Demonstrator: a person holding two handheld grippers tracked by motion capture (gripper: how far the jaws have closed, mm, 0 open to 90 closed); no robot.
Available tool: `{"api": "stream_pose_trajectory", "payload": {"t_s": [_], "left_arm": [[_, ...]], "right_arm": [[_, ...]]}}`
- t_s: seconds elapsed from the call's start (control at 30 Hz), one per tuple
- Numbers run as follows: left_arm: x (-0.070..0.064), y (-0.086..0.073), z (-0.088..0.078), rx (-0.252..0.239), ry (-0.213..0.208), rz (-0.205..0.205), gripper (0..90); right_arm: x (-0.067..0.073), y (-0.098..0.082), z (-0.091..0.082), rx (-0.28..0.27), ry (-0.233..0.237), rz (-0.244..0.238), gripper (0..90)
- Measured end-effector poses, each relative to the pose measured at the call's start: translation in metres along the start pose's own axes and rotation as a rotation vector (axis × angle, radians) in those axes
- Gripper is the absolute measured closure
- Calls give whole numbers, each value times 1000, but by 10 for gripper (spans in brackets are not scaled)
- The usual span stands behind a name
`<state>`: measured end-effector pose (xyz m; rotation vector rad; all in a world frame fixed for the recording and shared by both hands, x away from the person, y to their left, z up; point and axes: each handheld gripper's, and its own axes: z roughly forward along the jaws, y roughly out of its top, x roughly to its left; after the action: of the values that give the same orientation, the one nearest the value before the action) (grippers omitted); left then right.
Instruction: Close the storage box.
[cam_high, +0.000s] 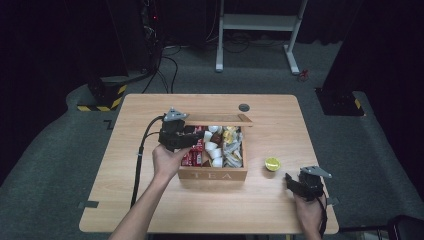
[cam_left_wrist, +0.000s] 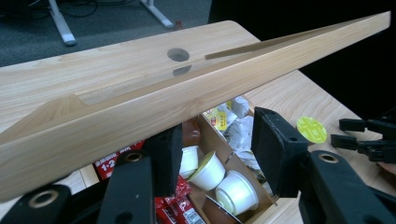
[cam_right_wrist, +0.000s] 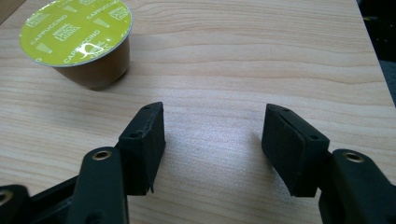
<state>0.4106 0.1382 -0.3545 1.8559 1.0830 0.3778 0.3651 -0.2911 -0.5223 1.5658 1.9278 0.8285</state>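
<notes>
A wooden box marked TEA (cam_high: 212, 175) stands mid-table with its lid (cam_high: 220, 119) raised at the back. Inside are red packets (cam_high: 192, 157), white cups (cam_high: 214, 147) and pale sachets (cam_high: 232, 145). My left gripper (cam_high: 192, 134) hovers over the box's left half. Its jaws stand apart just under the lid's edge (cam_left_wrist: 187, 93), with nothing pressed between them (cam_left_wrist: 215, 135). A capsule with a yellow-green lid (cam_high: 272, 163) sits on the table right of the box. My right gripper (cam_high: 292, 181) is near the front right corner, open (cam_right_wrist: 212, 135), with the capsule (cam_right_wrist: 77, 32) ahead and left of its jaws.
A round cable hole (cam_high: 244, 107) is in the tabletop behind the box. The table's right edge (cam_high: 320, 170) runs close to my right hand. On the floor beyond stand a white desk frame (cam_high: 260, 22) and a black base with yellow stripes (cam_high: 102, 97).
</notes>
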Motion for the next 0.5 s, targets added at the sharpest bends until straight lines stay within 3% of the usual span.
{"api": "stream_pose_trajectory", "payload": {"t_s": [0.17, 0.5], "left_arm": [[0, 0, -3, 9, 1, 29, 542], [-1, 0, -1, 7, -10, 27, 550]], "right_arm": [[0, 1, 1, 2, 2, 2, 375], [1, 1, 1, 4, 2, 4, 367]]}}
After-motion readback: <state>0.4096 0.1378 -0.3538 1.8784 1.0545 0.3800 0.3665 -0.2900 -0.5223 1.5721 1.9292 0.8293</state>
